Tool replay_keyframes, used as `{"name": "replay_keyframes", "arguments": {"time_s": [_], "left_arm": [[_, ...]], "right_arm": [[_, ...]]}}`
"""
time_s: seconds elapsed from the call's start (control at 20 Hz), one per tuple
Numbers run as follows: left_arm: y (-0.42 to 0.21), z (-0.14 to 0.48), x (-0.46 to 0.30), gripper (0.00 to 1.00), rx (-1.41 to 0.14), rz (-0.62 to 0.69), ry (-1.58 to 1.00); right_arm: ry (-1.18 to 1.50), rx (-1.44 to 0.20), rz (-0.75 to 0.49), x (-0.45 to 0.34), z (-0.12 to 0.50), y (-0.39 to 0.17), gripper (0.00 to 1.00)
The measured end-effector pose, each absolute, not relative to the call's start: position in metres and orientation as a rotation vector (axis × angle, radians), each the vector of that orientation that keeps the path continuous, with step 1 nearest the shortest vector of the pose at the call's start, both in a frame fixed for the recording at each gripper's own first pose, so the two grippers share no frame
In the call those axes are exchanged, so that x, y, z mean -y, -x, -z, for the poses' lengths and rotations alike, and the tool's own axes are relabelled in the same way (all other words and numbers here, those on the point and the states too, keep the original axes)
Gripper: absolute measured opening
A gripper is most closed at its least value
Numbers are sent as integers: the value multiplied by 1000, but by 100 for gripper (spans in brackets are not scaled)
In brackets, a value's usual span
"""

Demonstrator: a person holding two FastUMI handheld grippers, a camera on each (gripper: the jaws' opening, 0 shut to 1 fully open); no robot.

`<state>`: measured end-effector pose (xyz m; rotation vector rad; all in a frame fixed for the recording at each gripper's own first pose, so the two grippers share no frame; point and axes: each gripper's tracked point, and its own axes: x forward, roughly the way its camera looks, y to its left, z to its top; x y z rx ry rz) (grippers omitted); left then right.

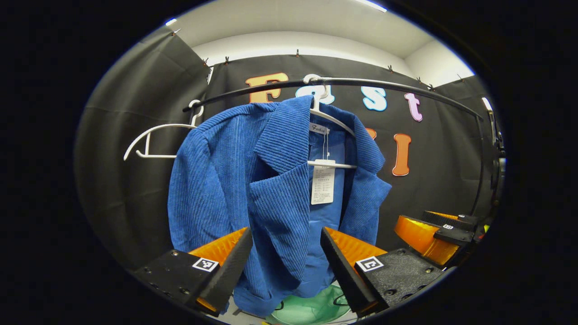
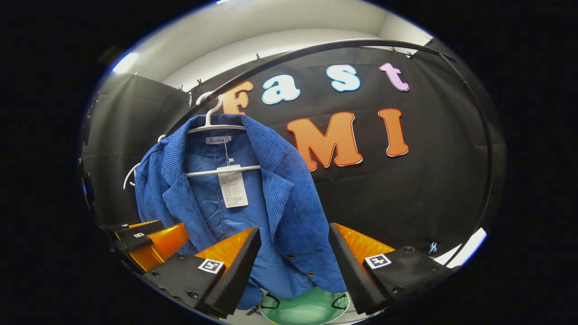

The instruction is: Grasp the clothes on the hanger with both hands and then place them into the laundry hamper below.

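Blue corduroy: the jacket (image 1: 271,189) hangs open-fronted on a white hanger (image 1: 332,119) from the dark curved rail (image 1: 361,83) that runs across the booth, with a white tag (image 1: 322,181) dangling inside against its lining. In the left gripper view a second hanger (image 1: 156,142), bare, hangs on the rail just left of the jacket. Below the hem a pale green hamper (image 2: 302,309) sits on the floor, two dark handles showing at its rim. The left gripper (image 1: 286,259) is near the jacket's lower front, its fingers spread wide with the lapel and front panel seen between them; neither finger presses on the cloth. The right gripper (image 2: 294,259) stands the same way, jaws wide apart, framing the buttoned edge of the jacket's right panel, and I cannot tell whether it touches the fabric. Each gripper shows in the other's view: the right one low at the far right of the left gripper view, the left one low at the left of the right gripper view, beside the jacket's sleeve. White ceiling shows above the black cloth wall.
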<state>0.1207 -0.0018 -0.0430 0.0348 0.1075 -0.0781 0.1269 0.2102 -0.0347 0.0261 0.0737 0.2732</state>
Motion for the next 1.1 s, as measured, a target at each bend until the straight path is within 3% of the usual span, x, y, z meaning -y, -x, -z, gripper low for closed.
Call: {"name": "replay_keyframes", "arguments": {"time_s": [0.25,0.3,0.75,1.05,1.1], "left_arm": [[-144,45,2,94,-107,71,-18],[-148,45,1,94,-109,64,-19],[-167,48,-5,94,-121,40,-11],[-172,47,-3,94,-132,48,32],[-172,47,-3,94,-133,45,31]], "right_arm": [[-16,-65,-287,-226,33,-158,98],[-18,-65,-292,-230,32,-164,89],[-1,-64,-371,-257,29,-208,89],[-72,-82,-402,-263,32,-231,28],[-89,-88,-414,-264,31,-232,25]]}}
